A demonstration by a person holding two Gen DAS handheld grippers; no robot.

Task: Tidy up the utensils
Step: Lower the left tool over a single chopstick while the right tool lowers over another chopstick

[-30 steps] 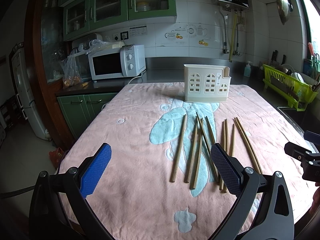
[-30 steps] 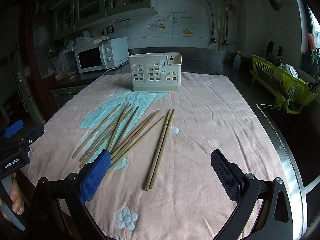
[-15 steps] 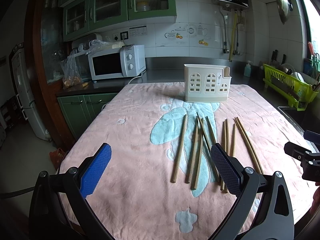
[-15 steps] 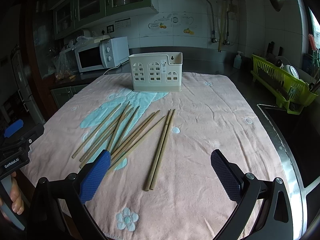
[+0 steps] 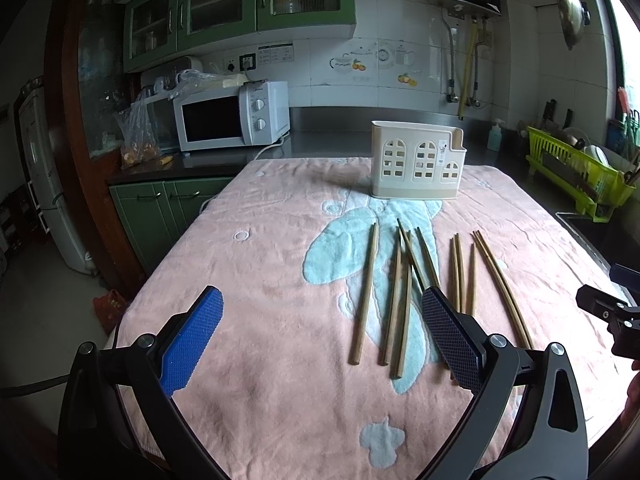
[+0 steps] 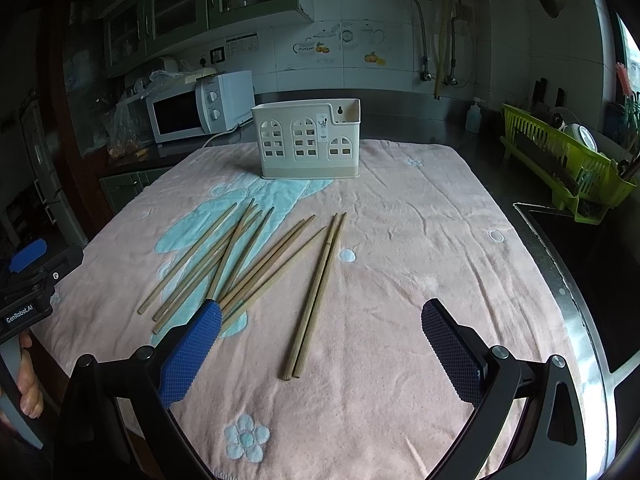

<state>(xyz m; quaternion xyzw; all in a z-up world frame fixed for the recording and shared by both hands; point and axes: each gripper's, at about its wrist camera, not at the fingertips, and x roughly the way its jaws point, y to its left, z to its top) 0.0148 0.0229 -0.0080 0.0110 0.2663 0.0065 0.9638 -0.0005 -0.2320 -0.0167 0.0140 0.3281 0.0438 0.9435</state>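
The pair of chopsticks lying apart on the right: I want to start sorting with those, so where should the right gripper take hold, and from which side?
Grip the pair of chopsticks near mid-length, coming from above with the right gripper open across them. They lie flat, side by side on the towel, clear of the crossed pile, so both should probably lift together.

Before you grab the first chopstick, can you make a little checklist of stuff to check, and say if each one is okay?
1. Right hand-held gripper open and empty: ok.
2. Left hand-held gripper open and empty: ok.
3. Chopsticks lying loose on the pink towel: ok.
4. Rightmost chopstick pair apart from the crossed pile, easy first pick: ok.
5. Utensil holder upright: ok.
6. Holder compartments empty inside: cannot tell.
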